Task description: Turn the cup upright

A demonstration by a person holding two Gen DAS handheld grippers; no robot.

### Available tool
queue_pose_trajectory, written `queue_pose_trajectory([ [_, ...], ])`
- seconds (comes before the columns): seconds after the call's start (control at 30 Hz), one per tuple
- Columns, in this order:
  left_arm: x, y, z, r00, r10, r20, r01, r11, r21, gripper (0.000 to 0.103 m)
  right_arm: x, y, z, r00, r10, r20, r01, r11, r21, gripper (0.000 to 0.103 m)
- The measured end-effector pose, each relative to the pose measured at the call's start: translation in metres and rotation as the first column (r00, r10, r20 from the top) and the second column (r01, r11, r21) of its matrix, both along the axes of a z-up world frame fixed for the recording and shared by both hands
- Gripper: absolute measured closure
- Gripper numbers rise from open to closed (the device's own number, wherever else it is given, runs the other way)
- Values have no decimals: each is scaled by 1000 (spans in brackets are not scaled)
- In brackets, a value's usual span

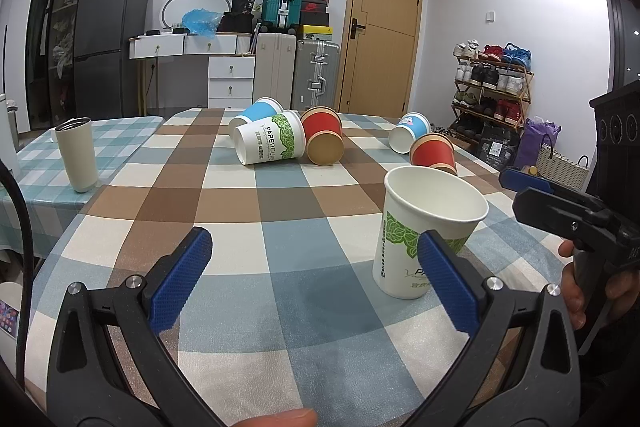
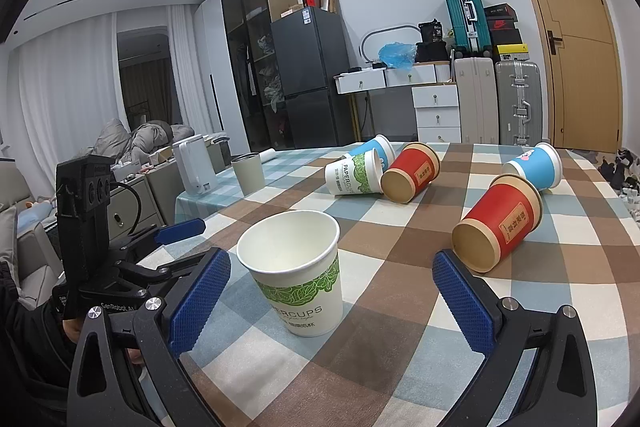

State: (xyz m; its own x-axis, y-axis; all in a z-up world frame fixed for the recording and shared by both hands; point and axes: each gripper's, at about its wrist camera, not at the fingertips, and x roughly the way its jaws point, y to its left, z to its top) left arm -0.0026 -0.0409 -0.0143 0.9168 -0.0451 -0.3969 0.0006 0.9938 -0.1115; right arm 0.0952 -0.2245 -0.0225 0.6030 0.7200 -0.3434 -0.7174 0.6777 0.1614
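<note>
White paper cup [image 2: 296, 275] upright on checked table [image 2: 400, 307]; L gripper [image 1: 316, 275], R gripper [image 2: 332, 299] both released, empty.

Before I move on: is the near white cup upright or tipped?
Upright. The white cup stands on its base on the table, open mouth up, free of both open grippers.

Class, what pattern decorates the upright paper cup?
Green leaves on white upright paper cup; clearest in right wrist view.
</note>
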Motion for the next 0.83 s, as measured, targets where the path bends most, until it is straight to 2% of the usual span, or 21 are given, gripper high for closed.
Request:
queue_pose_trajectory([
  [0.83, 0, 0, 0, 1000, 3, 3, -3, 1000, 2, 1, -1, 0, 0, 1000, 0, 0, 0, 1000, -2, 0],
])
